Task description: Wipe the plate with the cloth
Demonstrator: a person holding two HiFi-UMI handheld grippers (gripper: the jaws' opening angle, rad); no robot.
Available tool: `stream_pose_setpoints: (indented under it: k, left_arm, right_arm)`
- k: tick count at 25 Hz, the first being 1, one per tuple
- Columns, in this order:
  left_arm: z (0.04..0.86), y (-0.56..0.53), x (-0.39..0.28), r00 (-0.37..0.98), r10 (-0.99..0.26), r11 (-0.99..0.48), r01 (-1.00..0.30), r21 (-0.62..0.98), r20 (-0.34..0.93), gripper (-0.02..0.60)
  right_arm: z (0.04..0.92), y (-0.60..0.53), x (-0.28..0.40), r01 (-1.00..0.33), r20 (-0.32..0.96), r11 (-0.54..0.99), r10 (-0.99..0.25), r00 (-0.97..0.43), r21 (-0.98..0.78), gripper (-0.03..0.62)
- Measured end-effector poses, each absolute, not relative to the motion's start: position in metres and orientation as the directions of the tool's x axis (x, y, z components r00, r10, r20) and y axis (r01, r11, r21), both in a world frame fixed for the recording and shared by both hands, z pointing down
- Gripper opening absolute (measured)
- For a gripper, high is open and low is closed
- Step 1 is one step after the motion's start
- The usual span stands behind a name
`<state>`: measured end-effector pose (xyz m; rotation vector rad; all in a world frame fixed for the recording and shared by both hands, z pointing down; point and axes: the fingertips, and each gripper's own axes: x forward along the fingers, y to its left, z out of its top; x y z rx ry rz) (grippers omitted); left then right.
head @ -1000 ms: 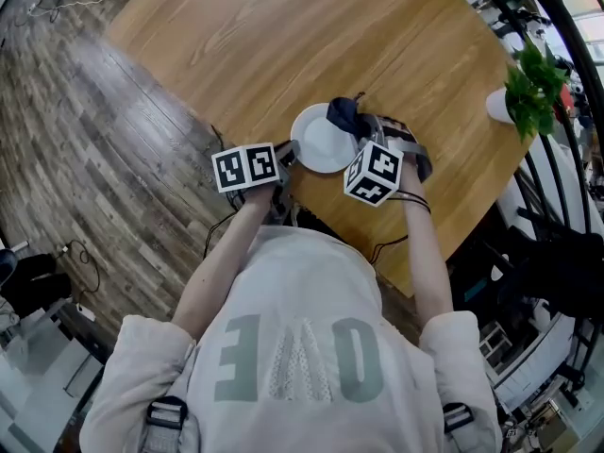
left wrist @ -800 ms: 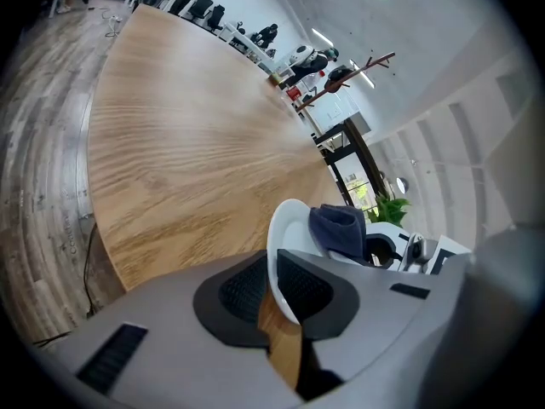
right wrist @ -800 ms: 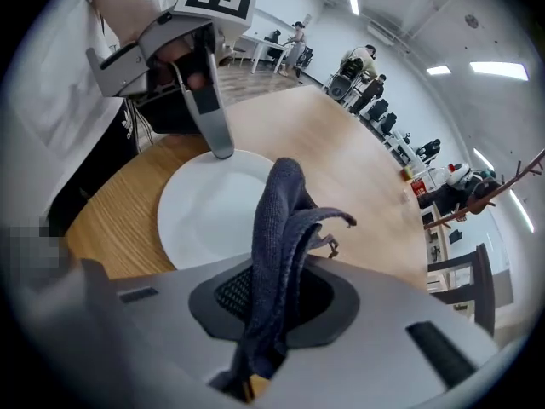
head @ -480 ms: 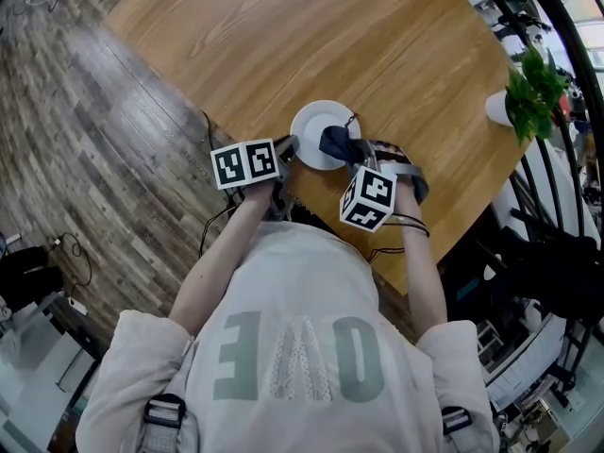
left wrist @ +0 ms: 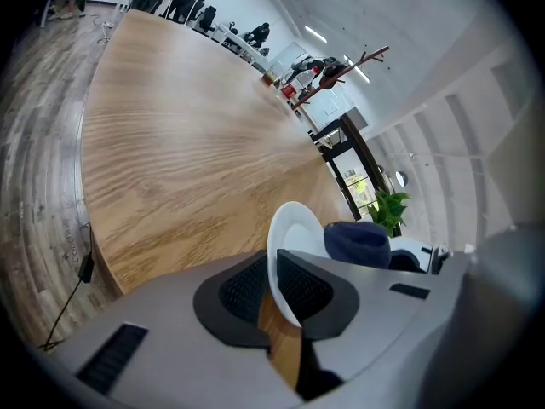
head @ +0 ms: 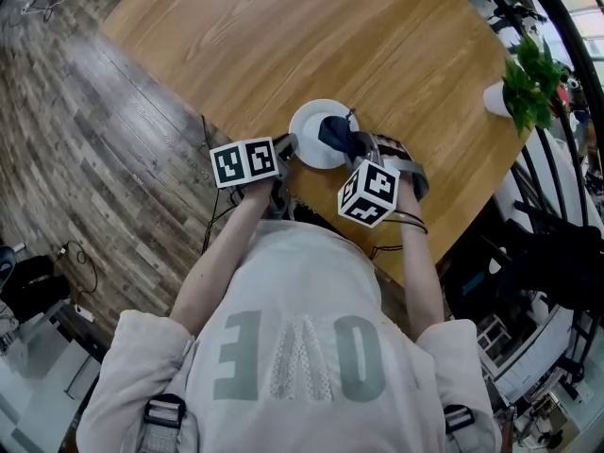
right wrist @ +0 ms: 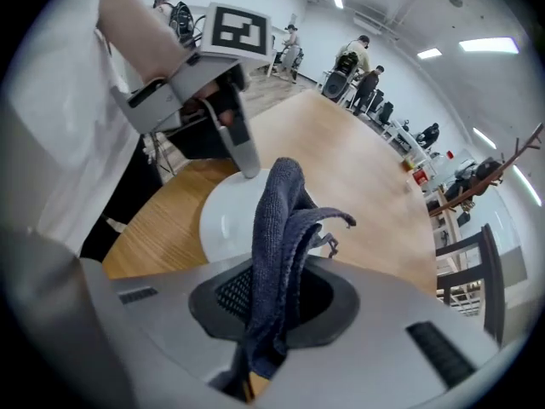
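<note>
A white plate [head: 309, 126] sits on the round wooden table [head: 377, 36] near its front edge. My left gripper [head: 286, 147] is shut on the plate's near rim; in the left gripper view that rim [left wrist: 281, 281] runs between the two pads. A dark blue cloth [head: 337, 134] lies over the plate's right half, and my right gripper [head: 357, 146] is shut on it. In the right gripper view the cloth [right wrist: 278, 220] rises bunched from the jaws above the plate [right wrist: 223, 217], with the left gripper [right wrist: 243, 153] at the far rim.
A green potted plant [head: 528, 81] in a white pot stands at the table's right edge. Black metal frames [head: 557, 26] crowd the right side. A cable [head: 209, 187] hangs over the table's front edge above the plank floor [head: 104, 149].
My right gripper has carried the cloth from the plate's far right rim inward over the plate's right half. The left gripper and the plate have kept still.
</note>
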<state>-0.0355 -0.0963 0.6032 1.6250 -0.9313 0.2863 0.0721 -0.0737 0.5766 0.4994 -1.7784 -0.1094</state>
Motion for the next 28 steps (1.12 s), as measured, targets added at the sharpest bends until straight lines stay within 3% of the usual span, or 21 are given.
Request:
stream_pose_setpoints:
  k: [7,12,18,28]
  left_arm:
    - [0.604,-0.097,-0.034,0.652,-0.410,-0.008,-0.702,0.712,0.638,0.041]
    - [0.604,-0.096,-0.036,0.653,-0.415,-0.006,-0.699,0.715,0.634,0.041]
    - [0.603,-0.097,-0.035,0.652,-0.417,-0.001,-0.697,0.717,0.634,0.041]
    - [0.603,-0.099,-0.035,0.646,-0.420,-0.013,-0.707,0.707,0.637,0.040]
  right_arm:
    - [0.582,-0.136,0.066,-0.286,0.880,0.868,-0.455,-0.135,0.405,0.057]
    - [0.595,-0.134,0.059,-0.223,0.883,0.876,-0.458,-0.104,0.428,0.057]
    - [0.602,-0.074,0.049,-0.132,0.923,0.930,-0.359,-0.138,0.342,0.057]
    - [0.594,-0.001,0.032,-0.094,0.944,0.965,-0.259,-0.205,0.245,0.057]
